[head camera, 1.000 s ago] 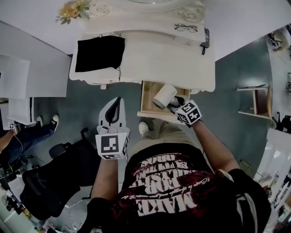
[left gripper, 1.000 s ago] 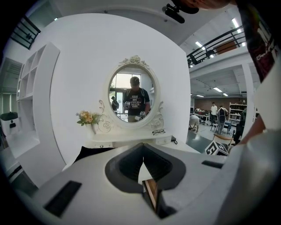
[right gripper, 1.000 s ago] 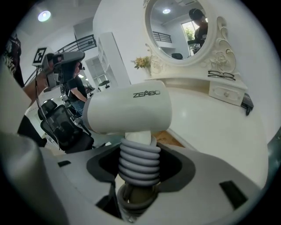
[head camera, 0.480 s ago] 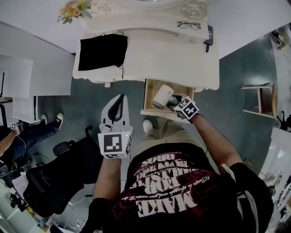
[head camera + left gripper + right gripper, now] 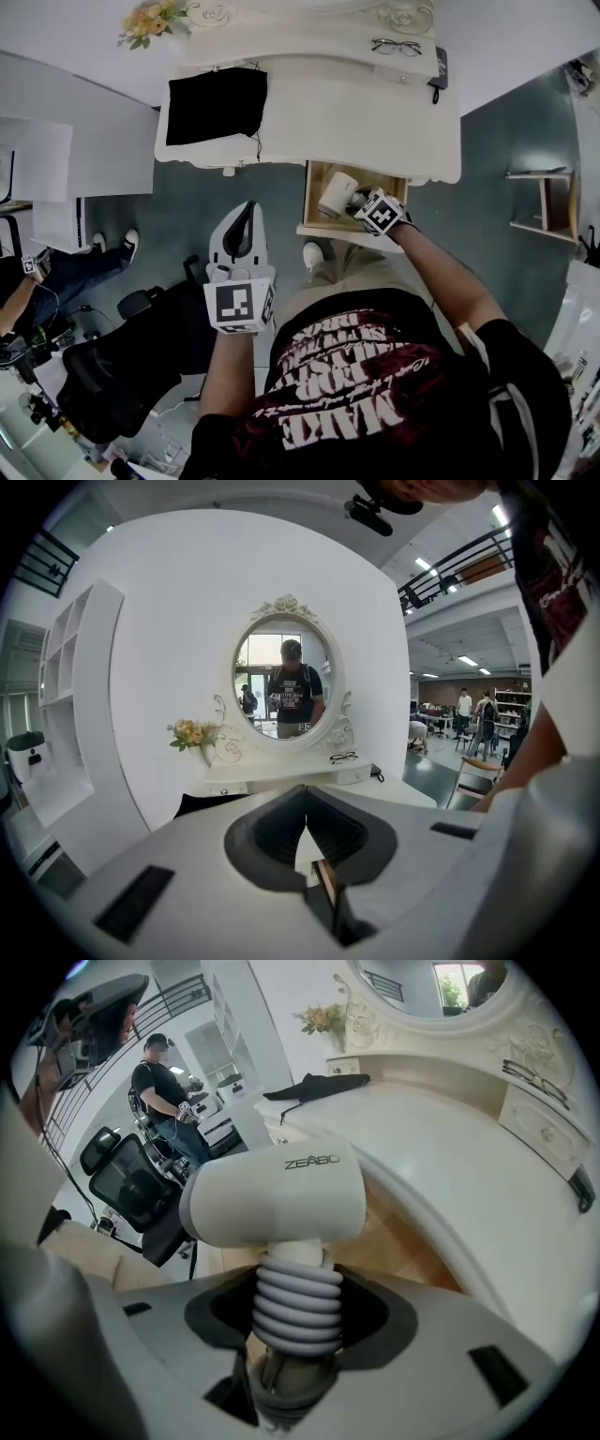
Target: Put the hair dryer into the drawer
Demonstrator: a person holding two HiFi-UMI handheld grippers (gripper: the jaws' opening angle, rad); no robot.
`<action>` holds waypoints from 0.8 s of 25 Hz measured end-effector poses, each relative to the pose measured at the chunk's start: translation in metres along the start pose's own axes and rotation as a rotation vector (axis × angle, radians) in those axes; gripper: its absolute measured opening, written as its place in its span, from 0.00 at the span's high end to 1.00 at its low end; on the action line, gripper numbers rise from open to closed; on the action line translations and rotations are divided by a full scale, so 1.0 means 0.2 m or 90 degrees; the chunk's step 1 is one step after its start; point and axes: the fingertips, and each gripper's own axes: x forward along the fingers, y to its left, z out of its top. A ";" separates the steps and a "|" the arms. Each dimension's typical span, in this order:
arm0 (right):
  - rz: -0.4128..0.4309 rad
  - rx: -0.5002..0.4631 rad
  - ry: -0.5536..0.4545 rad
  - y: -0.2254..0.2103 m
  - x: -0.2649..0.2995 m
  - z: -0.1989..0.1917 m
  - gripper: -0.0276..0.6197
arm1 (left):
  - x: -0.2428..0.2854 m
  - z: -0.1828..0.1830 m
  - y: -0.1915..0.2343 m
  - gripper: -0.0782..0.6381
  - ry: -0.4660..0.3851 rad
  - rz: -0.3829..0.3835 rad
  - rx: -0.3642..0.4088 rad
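Note:
A white hair dryer point(image 5: 337, 194) with a ribbed grey handle point(image 5: 296, 1309) hangs over the open wooden drawer point(image 5: 316, 228) of the white dressing table point(image 5: 309, 117). My right gripper point(image 5: 364, 203) is shut on that handle, and the dryer's barrel point(image 5: 274, 1201) lies crosswise above the drawer's wooden bottom point(image 5: 398, 1255). My left gripper point(image 5: 241, 234) is held over the floor left of the drawer, its jaws closed together with nothing between them point(image 5: 306, 825).
A black cloth point(image 5: 214, 105) lies on the table's left part, glasses point(image 5: 396, 46) and a dark phone point(image 5: 440, 70) on its back shelf, flowers point(image 5: 150, 18) at the far left. A black office chair point(image 5: 122, 361) stands at my left, a wooden stool point(image 5: 551, 202) at the right.
My right gripper has carried the hair dryer further in over the open drawer, towards the table. The left gripper has stayed much as it was.

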 end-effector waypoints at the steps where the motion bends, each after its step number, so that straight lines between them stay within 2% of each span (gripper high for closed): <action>1: 0.000 -0.002 0.004 -0.01 0.02 0.00 0.59 | 0.00 0.00 0.01 0.88 0.002 0.005 -0.002; 7: -0.012 -0.001 0.040 -0.06 0.12 -0.07 0.59 | -0.01 0.01 0.03 0.88 0.002 0.024 -0.008; 11: 0.002 0.006 0.053 -0.06 0.17 -0.08 0.59 | -0.01 0.02 0.03 0.88 0.007 0.030 -0.008; 20: -0.017 0.009 0.099 -0.10 0.26 -0.16 0.59 | -0.02 0.01 0.01 0.88 0.019 0.032 0.000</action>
